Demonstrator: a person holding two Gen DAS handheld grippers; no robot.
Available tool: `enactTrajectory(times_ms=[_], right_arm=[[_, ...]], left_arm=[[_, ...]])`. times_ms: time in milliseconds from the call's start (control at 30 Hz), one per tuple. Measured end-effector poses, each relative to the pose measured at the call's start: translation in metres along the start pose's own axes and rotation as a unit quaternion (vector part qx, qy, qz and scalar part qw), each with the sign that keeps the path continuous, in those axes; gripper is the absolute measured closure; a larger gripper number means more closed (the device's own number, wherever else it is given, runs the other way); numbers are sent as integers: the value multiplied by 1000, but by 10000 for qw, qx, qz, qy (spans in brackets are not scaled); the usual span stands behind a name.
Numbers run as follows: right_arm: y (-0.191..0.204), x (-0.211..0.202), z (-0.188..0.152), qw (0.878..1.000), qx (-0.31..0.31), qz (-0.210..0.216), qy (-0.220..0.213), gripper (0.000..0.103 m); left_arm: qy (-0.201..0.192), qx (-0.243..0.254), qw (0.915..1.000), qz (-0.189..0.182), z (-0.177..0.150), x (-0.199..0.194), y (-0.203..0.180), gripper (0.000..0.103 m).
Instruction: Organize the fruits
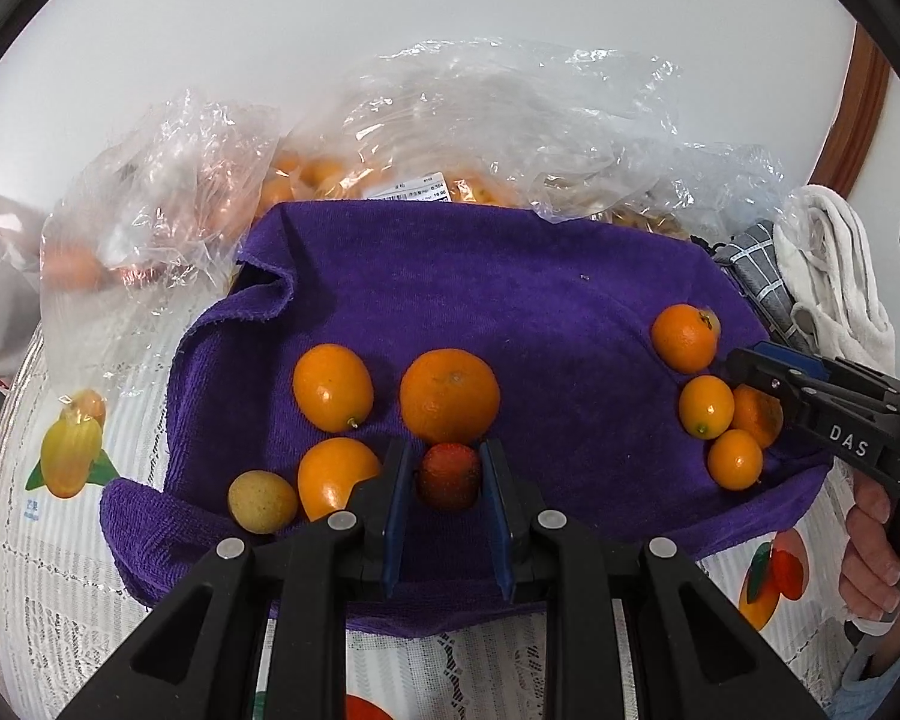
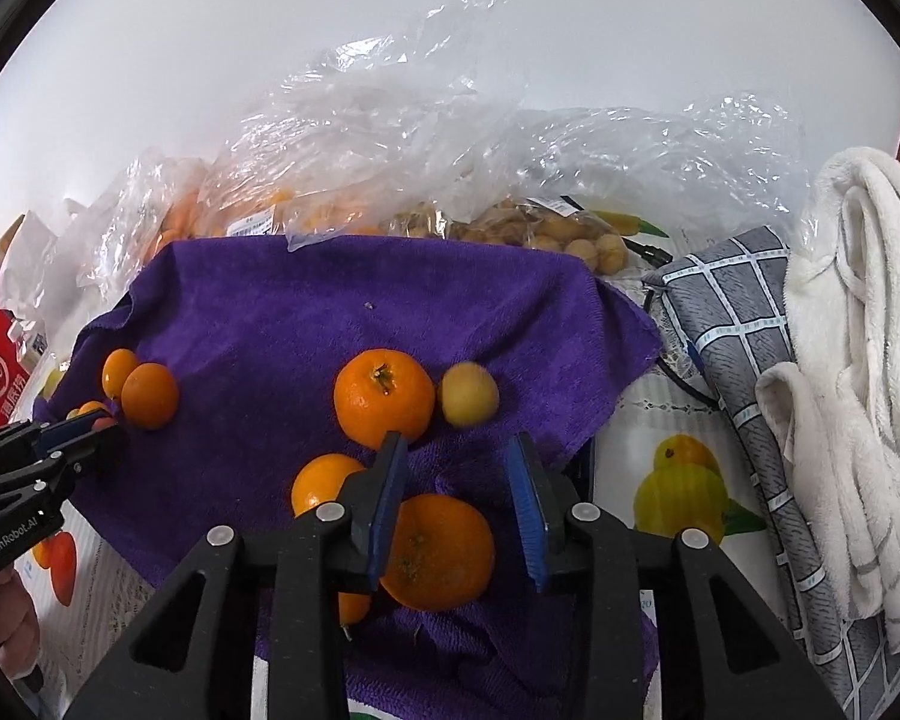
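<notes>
Tongs, left gripper: blue pads are seen closed on a small red fruit lying on the purple towel, a large orange just beyond it. Tongs, right gripper: jaws are held somewhat apart over an orange; that fruit lies against the left pad, while a gap is seen at the right pad, so no grip is shown. Fruit catalogued from the left wrist view only: a yellow-green round fruit and two oval oranges at the towel's left, all but hidden behind the left tongs in the right wrist view. Shown sharply by the right wrist view only: a stemmed orange with a blurred yellowish fruit beside it, a bag of pale brown fruit, a grey checked cloth and white towels. Clear plastic bags of orange fruit are ranged behind the towel, their contents dimmed by glare. A hand is cut off at the frame edge. Label print is too small to be read.
</notes>
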State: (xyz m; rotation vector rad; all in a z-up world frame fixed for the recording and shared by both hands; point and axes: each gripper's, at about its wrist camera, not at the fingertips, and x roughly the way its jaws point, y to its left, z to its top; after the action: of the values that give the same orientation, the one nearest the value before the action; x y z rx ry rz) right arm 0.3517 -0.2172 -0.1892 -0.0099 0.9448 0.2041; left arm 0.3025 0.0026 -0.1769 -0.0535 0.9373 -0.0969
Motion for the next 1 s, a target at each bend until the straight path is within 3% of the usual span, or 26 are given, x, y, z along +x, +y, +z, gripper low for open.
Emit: enactTrajectory(times_ms=[300, 467, 600, 667, 867, 900, 967, 1000], right_arm=[[8, -20, -2, 9999, 30, -156, 33, 67], [16, -43, -13, 9994, 88, -340, -27, 67], [16, -68, -20, 9988, 356, -334, -13, 67], [15, -82, -24, 9985, 394, -376, 14, 67], [16, -128, -43, 9982, 486, -361, 11, 66], [18, -137, -48, 9981, 479, -397, -14, 63], [24, -156, -56, 9975, 453, -524, -115, 37], [27, -165, -60, 9974, 427, -524, -246, 33]], left_arm=[[-39, -38, 10000, 26, 2, -6, 1, 79], [-186, -94, 9998, -37, 8, -27, 3, 57], [-436, -2, 9990, 73, 10, -55, 1, 53], [-560, -60, 9984, 50, 5, -72, 3, 46], [-837, -38, 9960, 317, -19, -123, 6, 42], [-852, -45, 9958, 331, -23, -133, 7, 40], [-878, -49, 9956, 333, -31, -150, 5, 36], [-887, -44, 9954, 348, -34, -154, 4, 35]])
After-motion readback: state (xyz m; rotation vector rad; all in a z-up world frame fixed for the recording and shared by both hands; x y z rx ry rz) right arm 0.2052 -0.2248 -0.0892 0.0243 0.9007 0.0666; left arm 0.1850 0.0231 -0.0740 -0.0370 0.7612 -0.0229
